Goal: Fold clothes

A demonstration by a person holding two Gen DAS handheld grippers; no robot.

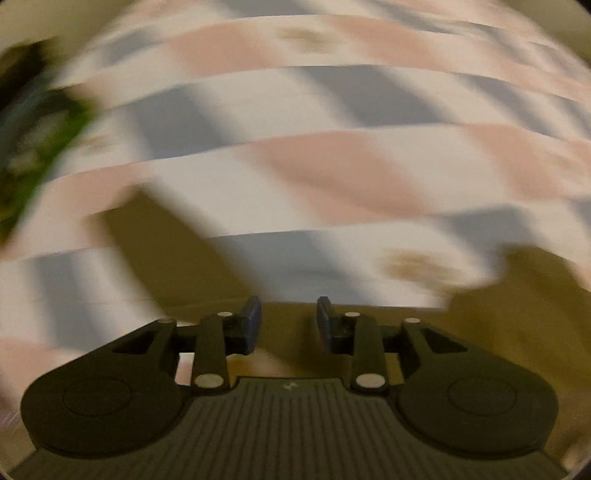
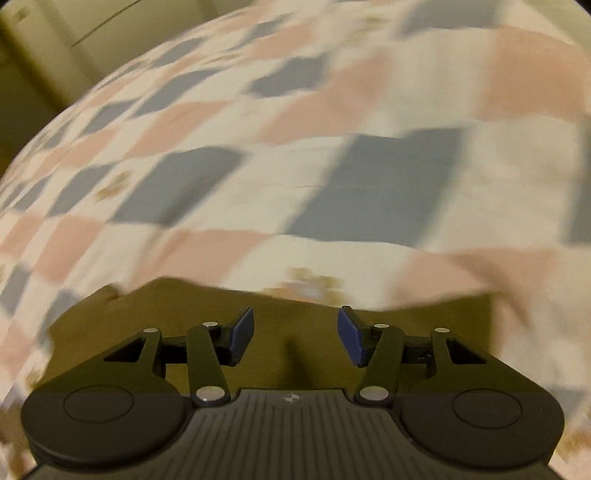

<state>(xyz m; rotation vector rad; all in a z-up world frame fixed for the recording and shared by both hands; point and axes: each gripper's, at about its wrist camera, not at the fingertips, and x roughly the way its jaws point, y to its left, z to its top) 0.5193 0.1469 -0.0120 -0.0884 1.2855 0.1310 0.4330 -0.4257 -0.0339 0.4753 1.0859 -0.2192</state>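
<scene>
At the far left of the left wrist view a dark green and black patterned thing (image 1: 33,129) lies on the bed, too blurred to say what it is. To its right spreads the checked bedcover (image 1: 295,166), white with pink and grey-blue squares and small brownish motifs, which fills most of the view. An olive-green garment (image 1: 517,302) lies on it low in the frame, directly below and ahead of the left tongs (image 1: 289,325). One narrow strip of it (image 1: 162,236), perhaps a sleeve or a leg, runs up and to the left away from the tongs, and a broader part spreads off to the right; its long axis cannot be told through the blur. The left tongs stand apart, with nothing between the blue pads (image 1: 253,321), and they hang above the cloth. In the right wrist view the same garment (image 2: 207,306) lies flat under the right tongs (image 2: 295,334), its far edge running across the frame from left to right against the bedcover (image 2: 258,147). A short dark crease (image 2: 295,354) points away from the camera between the two fingers. The right tongs are also parted wide and grip nothing. Beyond the bed at upper left stands a pale wall or cupboard front (image 2: 110,26). Nothing lies on the garment.
</scene>
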